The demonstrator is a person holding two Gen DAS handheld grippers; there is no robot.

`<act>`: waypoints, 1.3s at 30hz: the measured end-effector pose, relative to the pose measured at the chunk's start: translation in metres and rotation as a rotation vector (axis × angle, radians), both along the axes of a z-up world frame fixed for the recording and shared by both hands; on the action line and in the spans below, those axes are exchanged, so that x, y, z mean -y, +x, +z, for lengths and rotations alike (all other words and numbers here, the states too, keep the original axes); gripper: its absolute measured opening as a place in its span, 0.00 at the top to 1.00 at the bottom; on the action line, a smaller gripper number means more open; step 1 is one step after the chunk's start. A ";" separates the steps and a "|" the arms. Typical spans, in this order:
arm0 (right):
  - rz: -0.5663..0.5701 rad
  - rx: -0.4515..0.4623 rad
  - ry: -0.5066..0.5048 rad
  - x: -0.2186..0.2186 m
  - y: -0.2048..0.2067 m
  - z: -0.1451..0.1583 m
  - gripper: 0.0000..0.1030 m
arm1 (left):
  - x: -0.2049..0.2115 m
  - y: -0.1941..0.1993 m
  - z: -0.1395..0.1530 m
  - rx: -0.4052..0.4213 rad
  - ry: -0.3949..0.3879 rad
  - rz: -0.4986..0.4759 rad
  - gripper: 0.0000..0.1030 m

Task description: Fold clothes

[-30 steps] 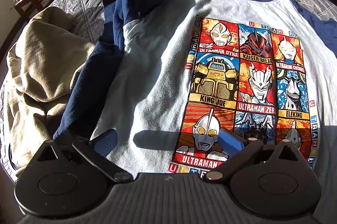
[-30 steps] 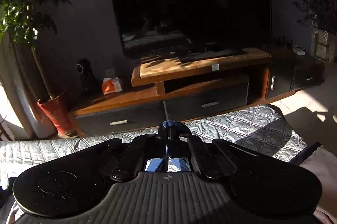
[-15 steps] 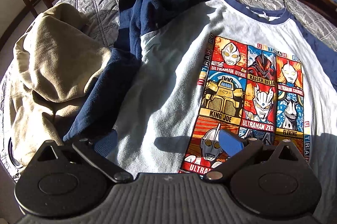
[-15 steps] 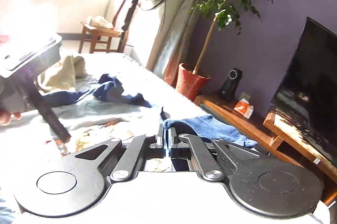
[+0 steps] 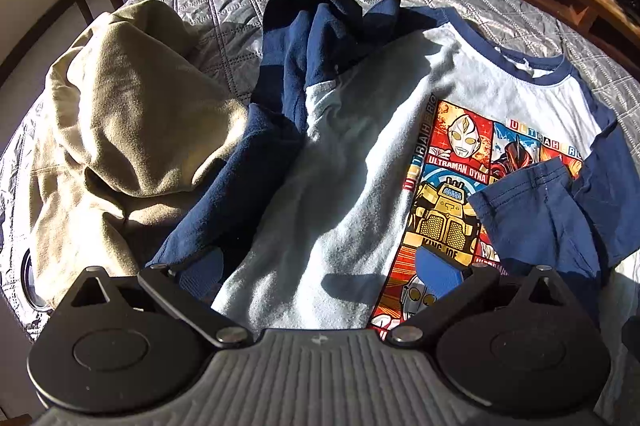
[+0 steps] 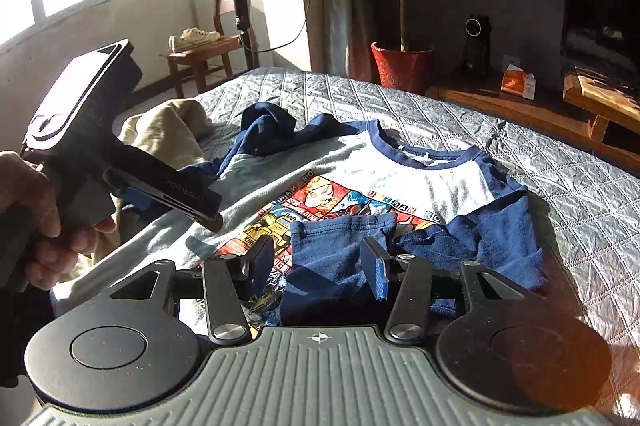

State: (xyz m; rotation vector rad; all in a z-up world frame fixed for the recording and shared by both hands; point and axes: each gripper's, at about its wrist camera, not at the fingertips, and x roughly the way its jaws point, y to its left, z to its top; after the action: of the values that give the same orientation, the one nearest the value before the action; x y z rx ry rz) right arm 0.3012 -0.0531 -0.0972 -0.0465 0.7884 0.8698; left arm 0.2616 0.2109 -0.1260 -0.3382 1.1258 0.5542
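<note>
The right sleeve [image 6: 344,238] lay folded across the print, just ahead of the right gripper [image 6: 320,266], whose fingers stood parted. The left gripper [image 5: 320,266] gaped too, empty. The bunched left sleeve [image 5: 256,161] seemed nearer it

Black tool [image 6: 320,266], blue finger pads [image 6: 380,276]

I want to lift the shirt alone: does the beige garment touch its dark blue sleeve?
Touching. In the left wrist view the beige garment overlaps the edge of the dark blue sleeve.
</note>
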 end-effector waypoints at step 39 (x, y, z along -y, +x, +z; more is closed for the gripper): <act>0.219 0.407 -0.271 -0.072 -0.099 -0.027 0.41 | -0.025 -0.010 0.020 0.064 0.087 0.117 0.01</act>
State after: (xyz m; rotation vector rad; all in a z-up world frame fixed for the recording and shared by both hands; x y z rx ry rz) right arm 0.2021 0.0193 -0.1240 -0.5412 0.5174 0.9155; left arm 0.2517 0.2363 -0.1057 -0.3454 1.0211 0.6892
